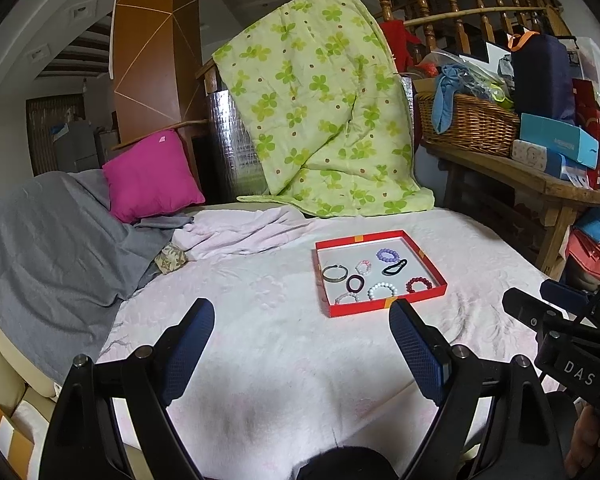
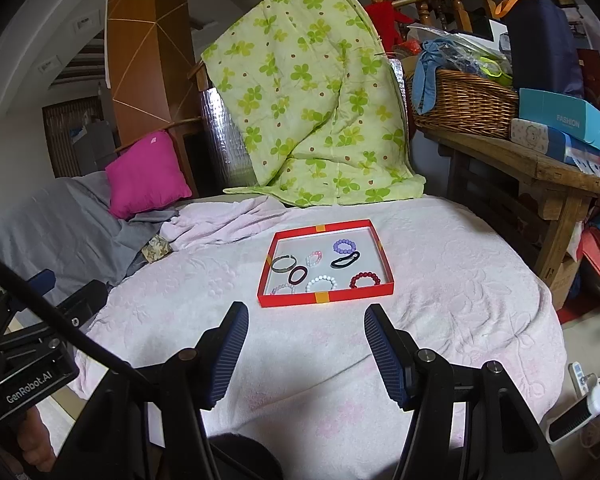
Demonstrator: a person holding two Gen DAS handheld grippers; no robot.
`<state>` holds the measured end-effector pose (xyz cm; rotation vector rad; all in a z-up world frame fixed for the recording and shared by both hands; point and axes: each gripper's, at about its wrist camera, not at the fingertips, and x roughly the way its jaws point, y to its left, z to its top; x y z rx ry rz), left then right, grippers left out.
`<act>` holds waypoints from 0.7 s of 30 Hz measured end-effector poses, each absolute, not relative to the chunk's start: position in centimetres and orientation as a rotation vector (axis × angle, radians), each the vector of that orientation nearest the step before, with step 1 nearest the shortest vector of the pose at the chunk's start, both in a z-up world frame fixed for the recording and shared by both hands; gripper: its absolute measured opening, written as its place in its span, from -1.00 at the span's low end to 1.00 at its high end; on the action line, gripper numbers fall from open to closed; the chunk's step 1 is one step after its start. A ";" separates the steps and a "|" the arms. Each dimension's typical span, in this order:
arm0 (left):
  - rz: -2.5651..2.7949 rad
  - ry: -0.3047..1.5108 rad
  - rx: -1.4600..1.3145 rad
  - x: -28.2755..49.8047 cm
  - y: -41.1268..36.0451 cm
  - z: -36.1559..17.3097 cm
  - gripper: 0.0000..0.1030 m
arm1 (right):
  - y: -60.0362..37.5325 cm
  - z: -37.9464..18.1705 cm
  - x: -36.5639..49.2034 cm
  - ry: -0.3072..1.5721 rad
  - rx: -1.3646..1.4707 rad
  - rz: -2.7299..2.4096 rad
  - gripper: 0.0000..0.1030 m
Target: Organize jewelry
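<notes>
Both tongs, left (image 1: 302,316) and right (image 2: 306,320), hover spread and empty above the blanket (image 2: 440,264), aimed at the red tray (image 2: 324,297).

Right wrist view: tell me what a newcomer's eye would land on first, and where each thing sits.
The red tray stands out first, lying on the pale pink blanket just ahead of the open right gripper, with bead bracelets and hair ties spread inside. Behind it, a green clover-print quilt hangs over the rail, and a magenta pillow sits at the left.
</notes>
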<state>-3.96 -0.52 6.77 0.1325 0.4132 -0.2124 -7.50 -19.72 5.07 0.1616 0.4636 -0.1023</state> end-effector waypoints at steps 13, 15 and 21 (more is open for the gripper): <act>-0.219 0.415 0.108 -2.5 0.1 7.2 0.74 | -19.8 5.4 -6.1 0.480 0.143 -0.120 0.25; -0.221 0.417 0.101 -2.1 0.3 7.4 0.74 | -19.9 5.6 -5.6 0.482 0.138 -0.126 0.25; -0.219 0.421 0.089 -0.7 0.6 7.6 0.74 | -20.0 6.3 -4.2 0.478 0.123 -0.151 0.26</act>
